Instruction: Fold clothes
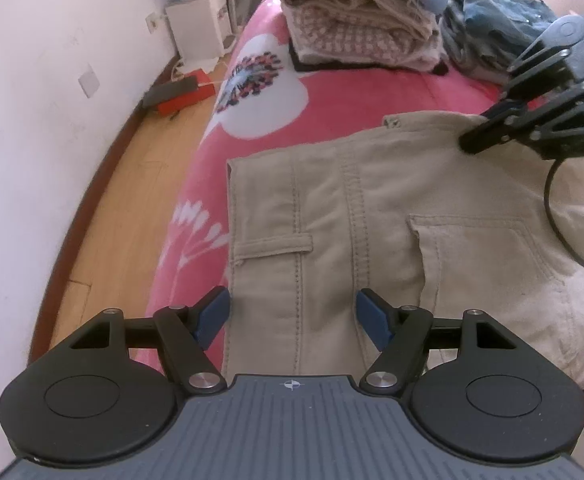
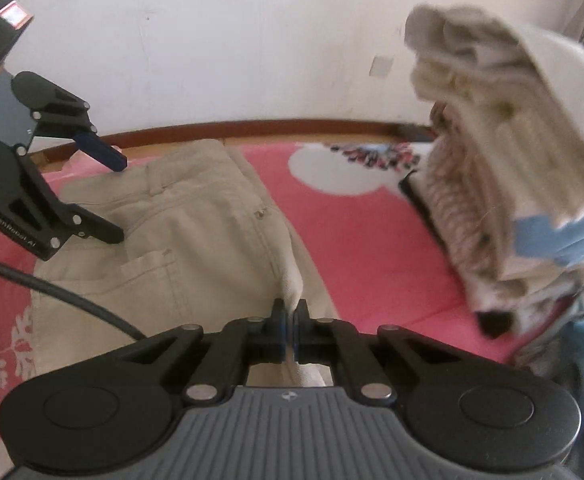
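Lying flat on the pink floral bedspread [image 1: 332, 92], the beige trousers [image 1: 332, 208] are the thing to steer by; they show their back side, with a belt loop, a stitched centre seam and a patch pocket [image 1: 488, 256] in the left wrist view. The left gripper [image 1: 292, 314] hangs just over the near edge of the trousers with its blue pads [image 1: 212, 314] spread wide; the seam lies between them, and neither pad presses on the cloth. The right gripper [image 2: 290, 326] sits at the trousers' far side edge; its jaws are pressed together, pinching a raised fold of the beige fabric that stands up between the pads. Seen from the left wrist camera, the same gripper [image 1: 472, 142] rests its closed tips on the trousers' upper right corner, and a black cable [image 1: 556, 216] loops down from it across the cloth. Beyond the trousers, well apart from them on the bedspread, stands a stack of folded clothes [image 1: 356, 16] in beige, white and a pink check; it is blurred in the right wrist view, so its layers cannot be told apart there. Just beside that stack lies what seems to be a heap of blue garments [image 1: 492, 28]. Left of the trousers, past the bed's edge, run a wooden floor [image 1: 132, 184] and a white wall [image 1: 52, 80].
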`<action>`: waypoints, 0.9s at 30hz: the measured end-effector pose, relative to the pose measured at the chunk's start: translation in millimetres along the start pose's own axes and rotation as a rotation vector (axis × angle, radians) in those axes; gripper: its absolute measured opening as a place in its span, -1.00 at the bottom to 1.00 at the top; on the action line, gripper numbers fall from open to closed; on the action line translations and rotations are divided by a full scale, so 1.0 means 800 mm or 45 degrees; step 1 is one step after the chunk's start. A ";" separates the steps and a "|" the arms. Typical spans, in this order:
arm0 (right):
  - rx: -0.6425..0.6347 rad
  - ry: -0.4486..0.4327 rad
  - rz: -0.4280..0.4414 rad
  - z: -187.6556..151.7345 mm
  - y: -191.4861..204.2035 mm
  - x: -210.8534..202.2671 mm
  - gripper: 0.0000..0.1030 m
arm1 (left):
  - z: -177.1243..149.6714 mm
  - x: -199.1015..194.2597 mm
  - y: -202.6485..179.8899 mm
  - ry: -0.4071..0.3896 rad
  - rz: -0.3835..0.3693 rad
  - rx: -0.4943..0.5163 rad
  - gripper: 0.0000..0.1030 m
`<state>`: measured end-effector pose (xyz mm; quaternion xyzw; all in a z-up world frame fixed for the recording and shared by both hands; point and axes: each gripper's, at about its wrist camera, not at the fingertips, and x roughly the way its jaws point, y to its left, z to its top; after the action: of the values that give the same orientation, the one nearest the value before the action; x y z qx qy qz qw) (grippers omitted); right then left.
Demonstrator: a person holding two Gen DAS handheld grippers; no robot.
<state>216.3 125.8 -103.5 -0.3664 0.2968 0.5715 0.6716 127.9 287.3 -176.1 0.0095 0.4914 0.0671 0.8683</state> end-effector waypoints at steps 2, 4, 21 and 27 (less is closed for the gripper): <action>-0.020 -0.007 -0.025 -0.001 0.000 -0.004 -0.93 | 0.003 -0.004 -0.001 -0.004 -0.001 -0.003 0.37; -0.011 -0.003 -0.027 0.000 -0.002 0.002 -0.93 | 0.007 -0.005 -0.003 -0.015 0.004 0.013 0.37; 0.230 -0.016 0.005 -0.018 -0.015 0.063 -0.71 | 0.027 -0.031 0.008 -0.130 0.058 0.007 0.37; 0.461 -0.137 -0.125 -0.062 -0.027 -0.018 -0.25 | 0.074 0.010 -0.019 -0.134 -0.138 -0.082 0.37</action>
<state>235.8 75.2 -116.2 -0.2227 0.3402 0.4939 0.7686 184.6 275.8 -153.7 -0.0415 0.4424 0.0351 0.8952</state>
